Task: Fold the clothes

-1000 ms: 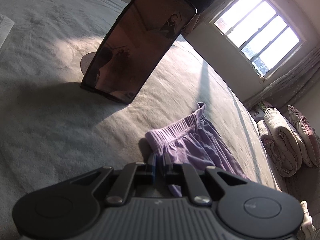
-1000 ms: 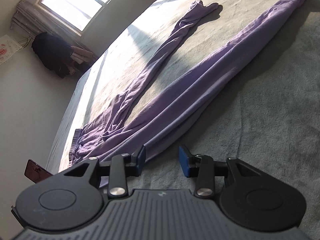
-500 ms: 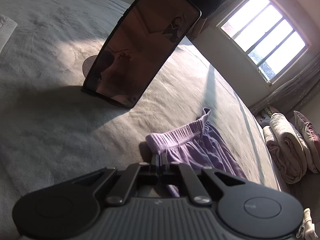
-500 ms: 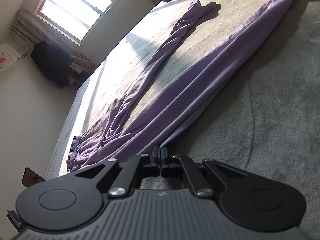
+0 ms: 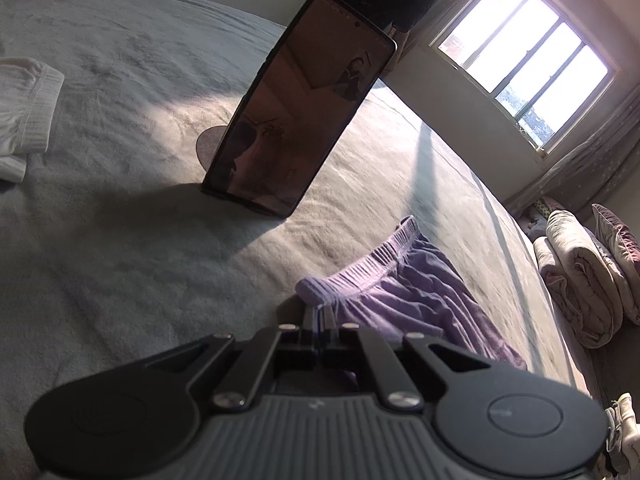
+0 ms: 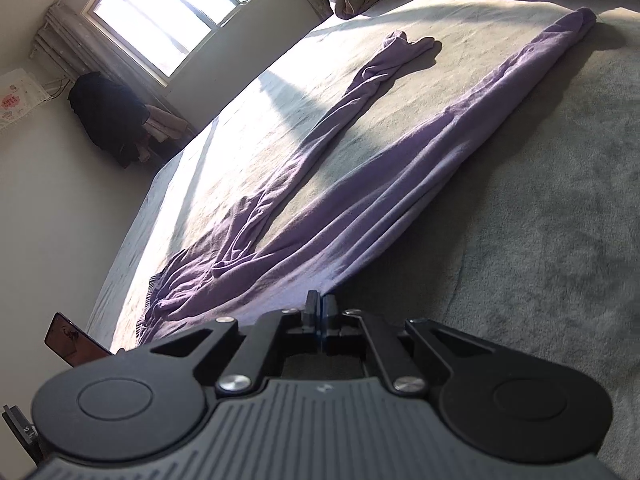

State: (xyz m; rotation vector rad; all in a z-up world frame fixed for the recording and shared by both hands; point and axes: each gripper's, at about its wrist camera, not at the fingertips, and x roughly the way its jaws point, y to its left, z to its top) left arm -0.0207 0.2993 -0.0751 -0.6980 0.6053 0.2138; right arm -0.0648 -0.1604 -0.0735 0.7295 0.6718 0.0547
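Note:
Purple trousers (image 6: 360,200) lie stretched out on the grey bed cover (image 6: 540,220), both legs running away toward the far end. Their ribbed waistband (image 5: 360,272) shows in the left wrist view, bunched and lifted at the near corner. My left gripper (image 5: 320,314) is shut on that waistband corner. In the right wrist view, my right gripper (image 6: 320,306) is shut on the near side edge of the trousers, at the outer seam of the right-hand leg.
A dark phone (image 5: 296,108) leans upright on the cover beyond the waistband. A white garment (image 5: 24,116) lies at the far left. Rolled quilts (image 5: 580,280) are stacked past the bed's edge near the bright window (image 5: 520,52). Dark clothes (image 6: 108,116) hang by the wall.
The right gripper went from open to shut on the trousers' side edge. The left gripper closed fully on the waistband corner and has pulled back a little, raising the fabric.

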